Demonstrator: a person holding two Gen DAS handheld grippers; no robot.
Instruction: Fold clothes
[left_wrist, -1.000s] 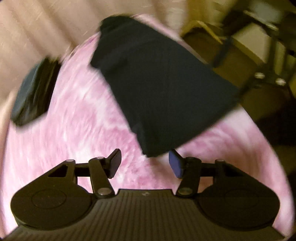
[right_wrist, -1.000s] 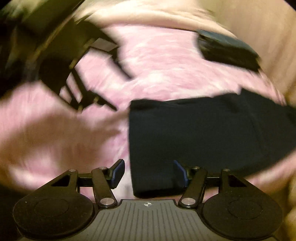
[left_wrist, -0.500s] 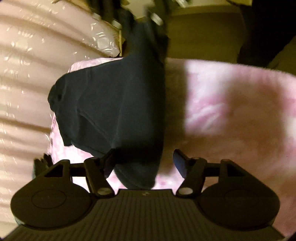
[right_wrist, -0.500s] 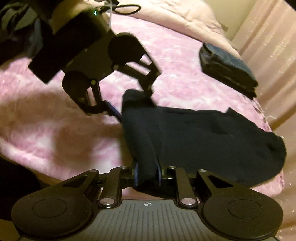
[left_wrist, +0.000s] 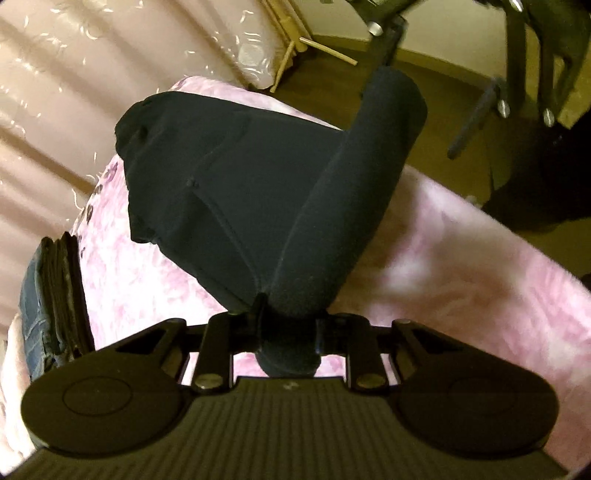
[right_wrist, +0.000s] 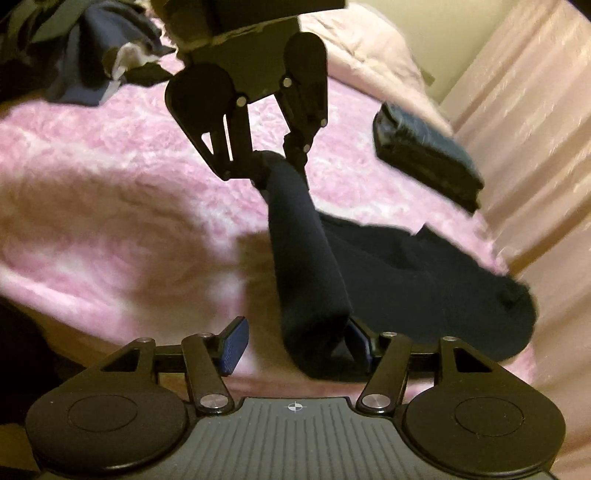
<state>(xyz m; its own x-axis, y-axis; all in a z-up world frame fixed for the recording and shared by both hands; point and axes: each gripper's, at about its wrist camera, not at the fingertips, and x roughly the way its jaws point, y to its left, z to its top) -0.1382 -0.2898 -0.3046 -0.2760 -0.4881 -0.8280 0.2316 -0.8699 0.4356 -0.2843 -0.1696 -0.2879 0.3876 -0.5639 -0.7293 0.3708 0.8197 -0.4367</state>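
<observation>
A dark navy garment (left_wrist: 229, 184) lies on the pink blanket (left_wrist: 461, 258), and its near edge is lifted into a taut roll (right_wrist: 306, 266) strung between both grippers. My left gripper (left_wrist: 288, 328) has its jaws closing and its pads pinch one end of that roll. From the right wrist view the left gripper (right_wrist: 275, 166) hangs above the bed, holding the far end. My right gripper (right_wrist: 295, 345) has its jaws opening. The roll's other end rests against the right fingertip (right_wrist: 358, 343), while the left fingertip (right_wrist: 232, 347) stands apart from the cloth.
A stack of folded dark clothes (right_wrist: 424, 158) sits at the blanket's edge by the pink curtain (right_wrist: 535, 110); the same stack (left_wrist: 51, 295) shows at the left. A heap of loose clothes (right_wrist: 92, 55) lies at the bed's far left. Brown floor (left_wrist: 332, 74) lies beyond the bed.
The left gripper closed onto the garment's edge. The right gripper, shut on the cloth half a second ago, has spread its jaws. The edge has risen off the blanket.
</observation>
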